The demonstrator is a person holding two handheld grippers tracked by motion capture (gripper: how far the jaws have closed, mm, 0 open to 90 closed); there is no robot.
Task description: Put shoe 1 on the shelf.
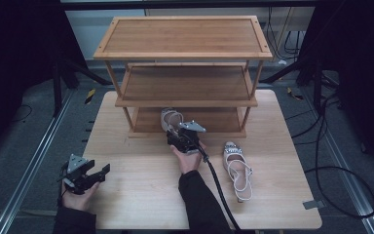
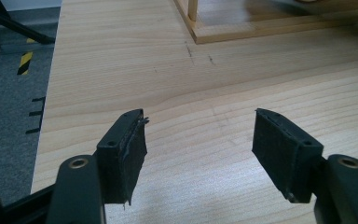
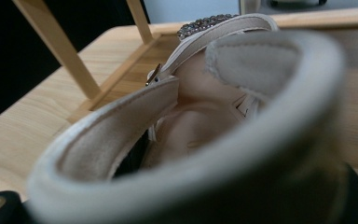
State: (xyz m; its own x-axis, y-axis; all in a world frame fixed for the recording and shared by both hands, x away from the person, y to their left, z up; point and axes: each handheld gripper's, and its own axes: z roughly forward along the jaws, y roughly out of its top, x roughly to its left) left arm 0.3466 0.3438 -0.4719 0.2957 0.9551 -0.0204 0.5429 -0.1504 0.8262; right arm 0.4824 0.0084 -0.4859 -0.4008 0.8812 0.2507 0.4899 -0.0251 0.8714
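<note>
Here we see the right gripper (image 1: pixel 179 132) at the front edge of the rack (image 1: pixel 185 53), its jaws pinching the heel end of a pale sandal (image 1: pixel 170 118) whose toe reaches onto the lowest shelf. The right gripper view shows what the high view cannot: the heel strap (image 3: pixel 186 154) curving close across the lens, a small buckle (image 3: pixel 153 74) and a jewelled toe band (image 3: pixel 200 24). No writing is legible anywhere. The left gripper (image 2: pixel 199 140) hovers over the bare table (image 2: pixel 121 60), jaws spread and empty. A second sandal (image 1: pixel 237 168) lies on the table to the right of the right hand.
</note>
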